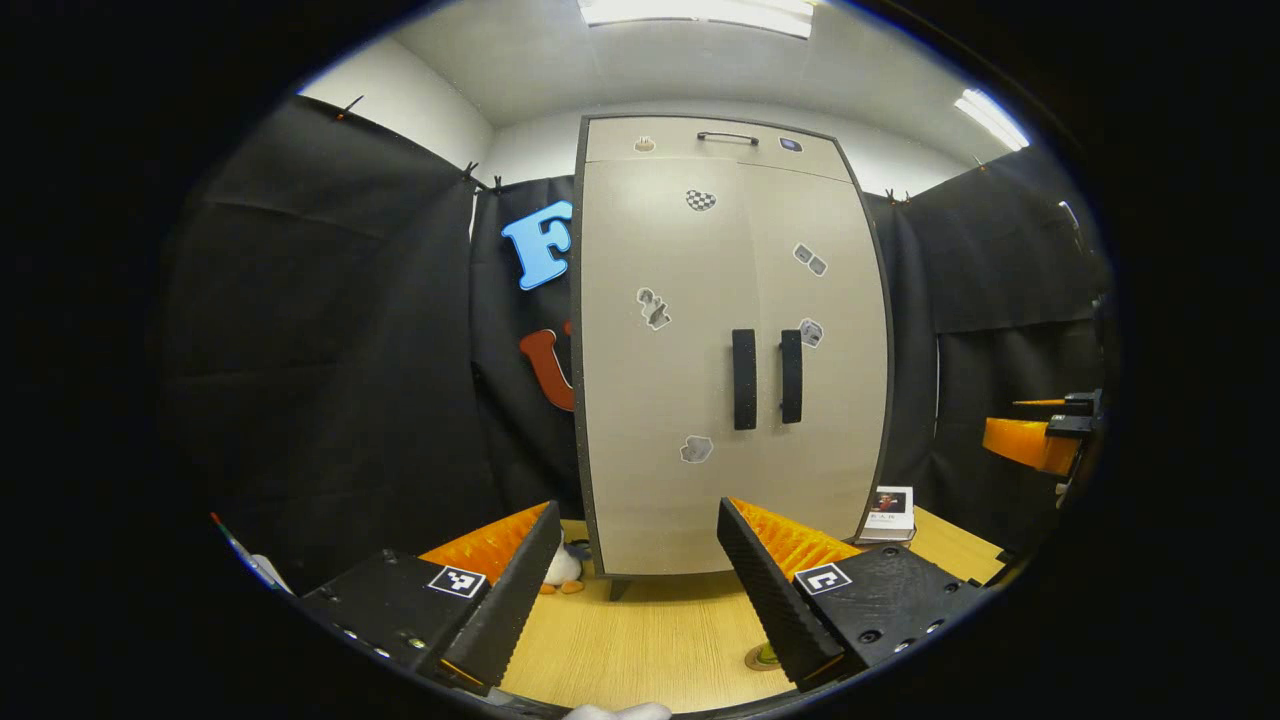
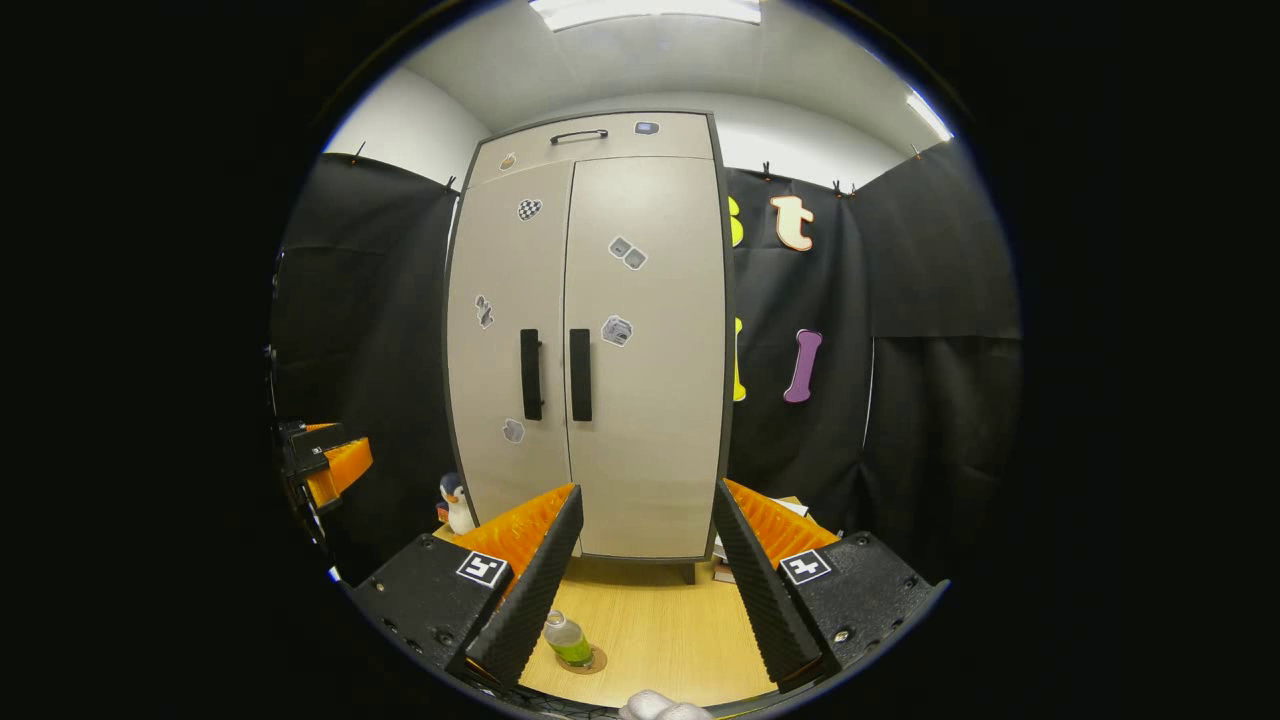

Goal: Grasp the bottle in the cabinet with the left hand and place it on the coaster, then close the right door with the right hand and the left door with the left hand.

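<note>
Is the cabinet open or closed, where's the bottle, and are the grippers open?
Left door: closed.
Right door: closed.
Top drawer: closed.
Bottle: upright on the coaster, on the table.
Left gripper: open, holding nothing.
Right gripper: open, holding nothing.
Penguin toy: standing left of the cabinet.

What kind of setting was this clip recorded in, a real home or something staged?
Most likely a staged recording booth, not a home: black cloth hangs as walls, clipped along its top edge; a beige two-door cabinet stands directly on a wooden tabletop; a bottle sits on a coaster.
</note>
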The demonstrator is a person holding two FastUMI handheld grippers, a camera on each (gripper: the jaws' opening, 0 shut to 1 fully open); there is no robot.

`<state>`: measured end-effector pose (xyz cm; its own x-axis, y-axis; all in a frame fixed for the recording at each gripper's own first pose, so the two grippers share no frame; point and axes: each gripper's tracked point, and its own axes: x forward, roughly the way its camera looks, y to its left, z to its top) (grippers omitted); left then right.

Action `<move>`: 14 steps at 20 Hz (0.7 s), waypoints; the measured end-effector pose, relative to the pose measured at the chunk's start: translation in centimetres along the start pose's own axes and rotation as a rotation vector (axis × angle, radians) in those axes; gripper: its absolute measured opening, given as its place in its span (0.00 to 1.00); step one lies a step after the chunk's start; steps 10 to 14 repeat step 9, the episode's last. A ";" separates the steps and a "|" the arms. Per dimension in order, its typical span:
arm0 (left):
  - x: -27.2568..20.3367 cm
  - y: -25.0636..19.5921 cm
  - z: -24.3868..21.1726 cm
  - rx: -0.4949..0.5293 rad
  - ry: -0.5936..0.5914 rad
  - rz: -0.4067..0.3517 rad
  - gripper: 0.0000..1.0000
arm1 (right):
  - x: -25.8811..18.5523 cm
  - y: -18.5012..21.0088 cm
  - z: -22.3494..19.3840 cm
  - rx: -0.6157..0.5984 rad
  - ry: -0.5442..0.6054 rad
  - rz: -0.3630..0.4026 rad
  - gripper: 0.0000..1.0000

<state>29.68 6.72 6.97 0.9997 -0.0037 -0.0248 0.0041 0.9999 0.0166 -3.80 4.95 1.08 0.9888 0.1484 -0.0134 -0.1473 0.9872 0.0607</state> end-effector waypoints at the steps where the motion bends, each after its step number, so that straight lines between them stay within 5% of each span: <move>1: 0.0 -0.3 0.0 -0.004 -0.001 -0.003 0.96 | 0.0 -0.1 0.1 0.001 -0.003 0.000 0.81; 14: -0.5 -0.5 0.0 0.013 0.006 0.008 0.96 | 0.2 -0.3 0.1 0.008 -0.006 0.012 0.81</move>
